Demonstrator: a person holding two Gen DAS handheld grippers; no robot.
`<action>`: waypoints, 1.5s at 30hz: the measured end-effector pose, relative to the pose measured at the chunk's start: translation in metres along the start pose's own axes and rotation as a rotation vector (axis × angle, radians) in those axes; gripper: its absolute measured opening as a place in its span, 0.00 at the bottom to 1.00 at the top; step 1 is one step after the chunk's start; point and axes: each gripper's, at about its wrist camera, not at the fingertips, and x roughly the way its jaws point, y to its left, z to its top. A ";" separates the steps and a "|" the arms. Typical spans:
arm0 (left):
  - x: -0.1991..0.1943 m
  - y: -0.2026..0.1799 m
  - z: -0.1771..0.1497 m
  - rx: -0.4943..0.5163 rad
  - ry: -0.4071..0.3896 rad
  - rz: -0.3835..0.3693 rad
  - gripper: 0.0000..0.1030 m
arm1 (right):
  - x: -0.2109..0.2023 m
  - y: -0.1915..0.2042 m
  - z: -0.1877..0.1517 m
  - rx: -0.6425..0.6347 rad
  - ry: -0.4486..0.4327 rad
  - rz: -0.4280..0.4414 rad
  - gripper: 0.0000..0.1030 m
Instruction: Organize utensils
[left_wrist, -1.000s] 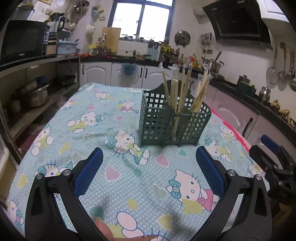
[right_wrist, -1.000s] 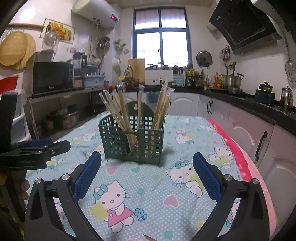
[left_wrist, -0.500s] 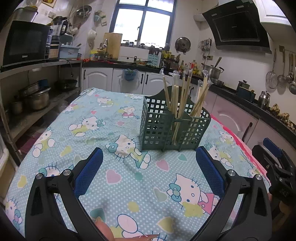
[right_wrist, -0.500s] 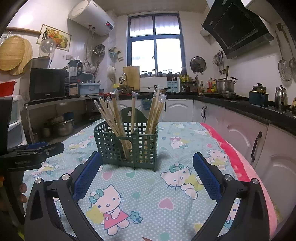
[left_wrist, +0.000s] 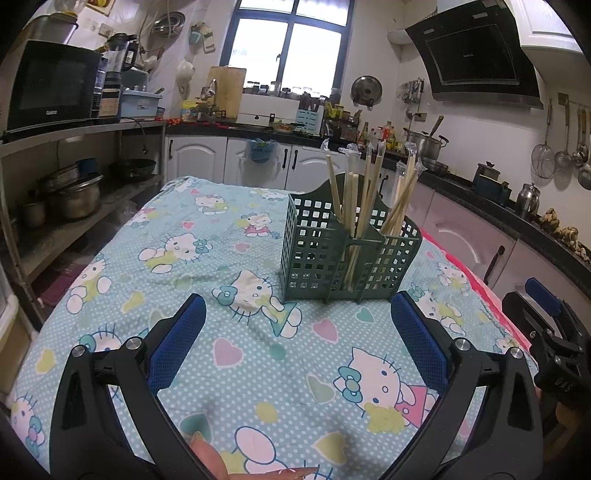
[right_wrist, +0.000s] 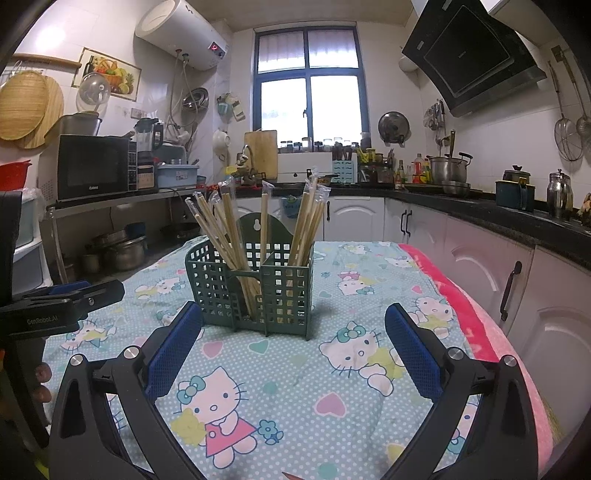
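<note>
A green plastic utensil basket (left_wrist: 347, 254) stands upright on the Hello Kitty tablecloth (left_wrist: 229, 354); it also shows in the right wrist view (right_wrist: 251, 288). Several wrapped wooden chopsticks (left_wrist: 369, 192) stand in its compartments, leaning outwards (right_wrist: 229, 229). My left gripper (left_wrist: 299, 343) is open and empty, a short way in front of the basket. My right gripper (right_wrist: 293, 347) is open and empty, also just in front of the basket. The right gripper shows at the right edge of the left wrist view (left_wrist: 550, 332); the left gripper shows at the left edge of the right wrist view (right_wrist: 62, 299).
The table's right side has a pink edge (right_wrist: 476, 317), with white cabinets (right_wrist: 554, 302) close beside it. A metal shelf with pots (left_wrist: 74, 195) stands to the left. Kitchen counters (left_wrist: 280, 133) run along the back wall.
Both grippers have tilted upwards and drawn slightly back, so more of the room shows. The basket and chopsticks have not moved. Both grippers stay open.
</note>
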 end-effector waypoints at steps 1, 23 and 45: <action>0.000 0.000 0.000 -0.001 0.001 0.000 0.90 | 0.000 0.000 0.000 0.000 -0.001 0.000 0.94; 0.000 0.001 0.000 -0.002 0.001 -0.001 0.90 | -0.001 0.001 -0.001 0.000 0.002 0.000 0.94; 0.016 0.012 -0.003 -0.053 0.106 0.104 0.90 | 0.000 -0.008 0.001 0.015 0.011 -0.032 0.94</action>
